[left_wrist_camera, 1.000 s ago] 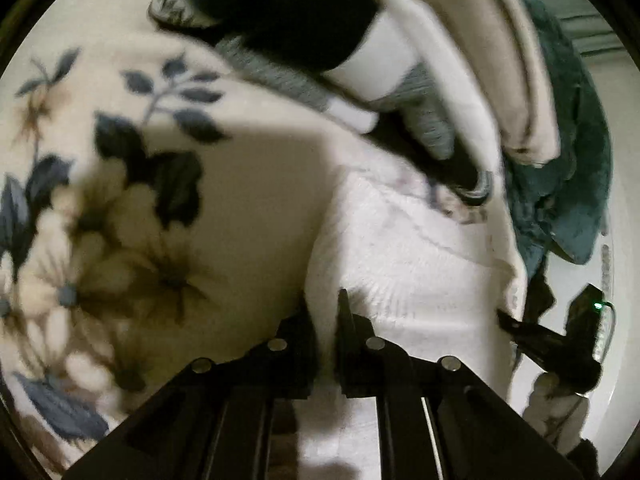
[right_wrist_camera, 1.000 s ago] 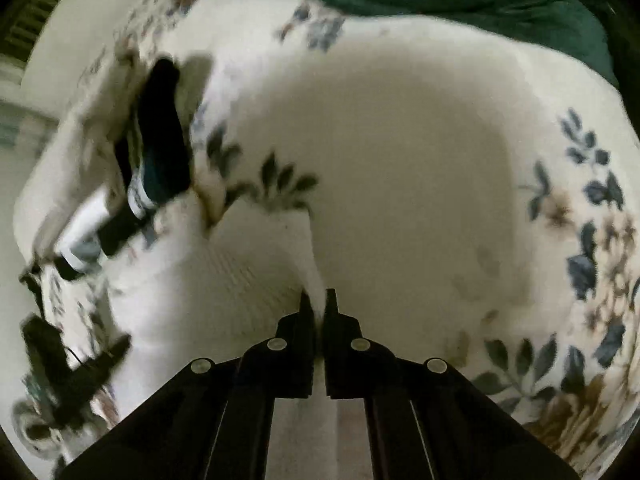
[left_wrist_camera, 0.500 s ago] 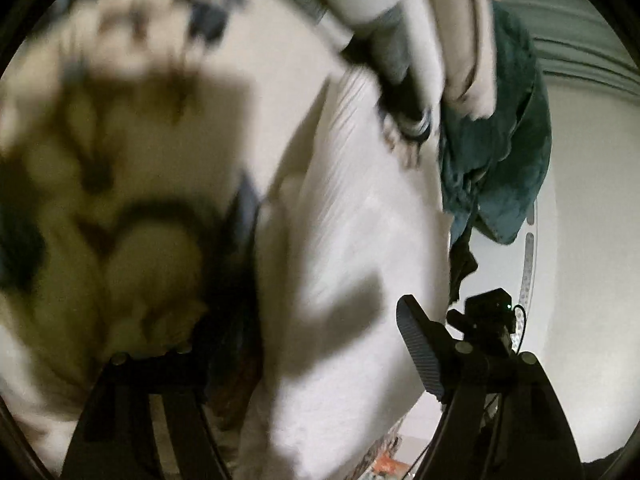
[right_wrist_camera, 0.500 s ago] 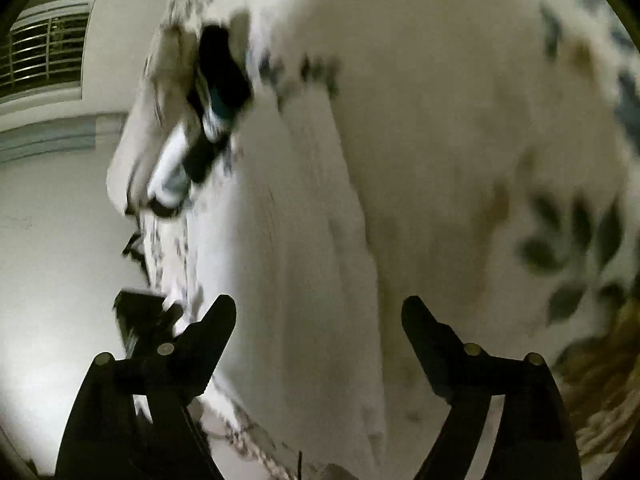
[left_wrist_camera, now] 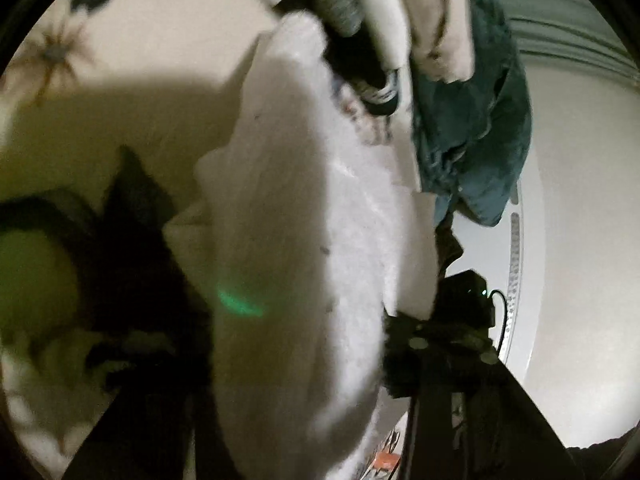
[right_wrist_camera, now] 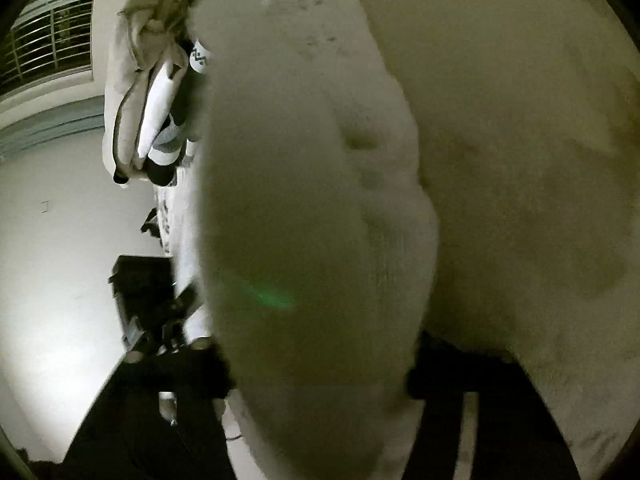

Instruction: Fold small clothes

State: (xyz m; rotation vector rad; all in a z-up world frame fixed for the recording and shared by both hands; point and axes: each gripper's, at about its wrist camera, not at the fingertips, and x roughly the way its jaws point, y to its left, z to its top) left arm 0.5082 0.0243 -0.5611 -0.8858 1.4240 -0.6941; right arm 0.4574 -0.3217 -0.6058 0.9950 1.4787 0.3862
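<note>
A white knit garment [left_wrist_camera: 304, 216] lies folded on the floral bedspread [left_wrist_camera: 120, 60] and fills the middle of both views; it also shows in the right wrist view [right_wrist_camera: 304, 208]. My left gripper [left_wrist_camera: 280, 344] is open, its fingers spread on either side of the garment's near end. My right gripper [right_wrist_camera: 320, 364] is open too, its fingers [right_wrist_camera: 448, 368] wide apart with the garment between them. Both views are blurred and very close to the cloth.
A pile of folded clothes [left_wrist_camera: 384, 24] in cream, grey and black sits at the garment's far end, also in the right wrist view [right_wrist_camera: 160, 92]. A dark teal cloth [left_wrist_camera: 472, 120] hangs off the bed edge. A black device [left_wrist_camera: 468, 292] sits on the white floor.
Both grippers were shut on the white garment one second ago; they have opened wide and let it go. Both views have swung and moved in close over the garment.
</note>
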